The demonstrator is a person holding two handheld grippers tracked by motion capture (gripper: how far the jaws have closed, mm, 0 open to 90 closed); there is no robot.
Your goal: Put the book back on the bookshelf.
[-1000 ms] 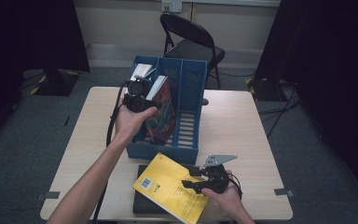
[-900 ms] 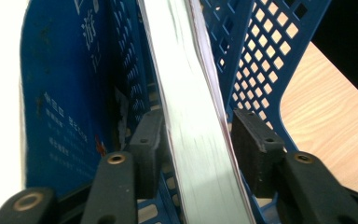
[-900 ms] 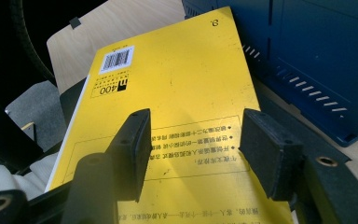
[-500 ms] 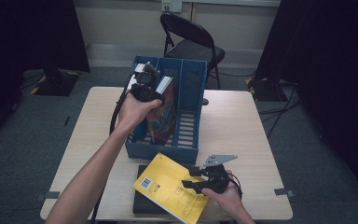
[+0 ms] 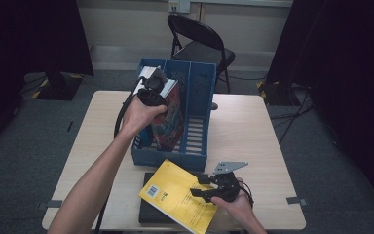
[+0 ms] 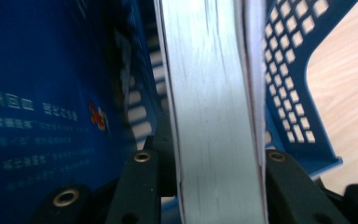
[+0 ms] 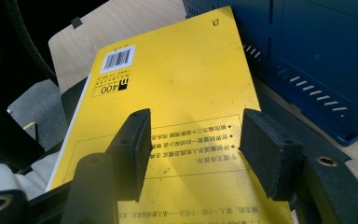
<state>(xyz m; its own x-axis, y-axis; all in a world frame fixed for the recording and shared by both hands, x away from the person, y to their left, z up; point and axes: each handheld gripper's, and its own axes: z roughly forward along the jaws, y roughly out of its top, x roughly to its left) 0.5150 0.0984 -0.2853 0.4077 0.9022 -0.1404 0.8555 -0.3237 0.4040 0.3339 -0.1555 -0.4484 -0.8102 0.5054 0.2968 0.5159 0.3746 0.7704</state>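
Left gripper (image 5: 152,84) jaws had just closed on the thick book (image 6: 214,116), upper centre; stiff, heavy, gripped across its page block. Right gripper (image 7: 193,140) jaws spread over yellow book (image 7: 177,79).

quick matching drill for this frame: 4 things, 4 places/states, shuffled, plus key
Things:
1. left gripper
2. right gripper
3. yellow book
4. folding chair

Places or states:
A. lies flat on a black book at the table's near edge
B. stands behind the table
C. jaws just closed onto a thick book standing in the blue file rack
D. jaws apart, hovering over the yellow cover

Pairs: 1-C, 2-D, 3-A, 4-B
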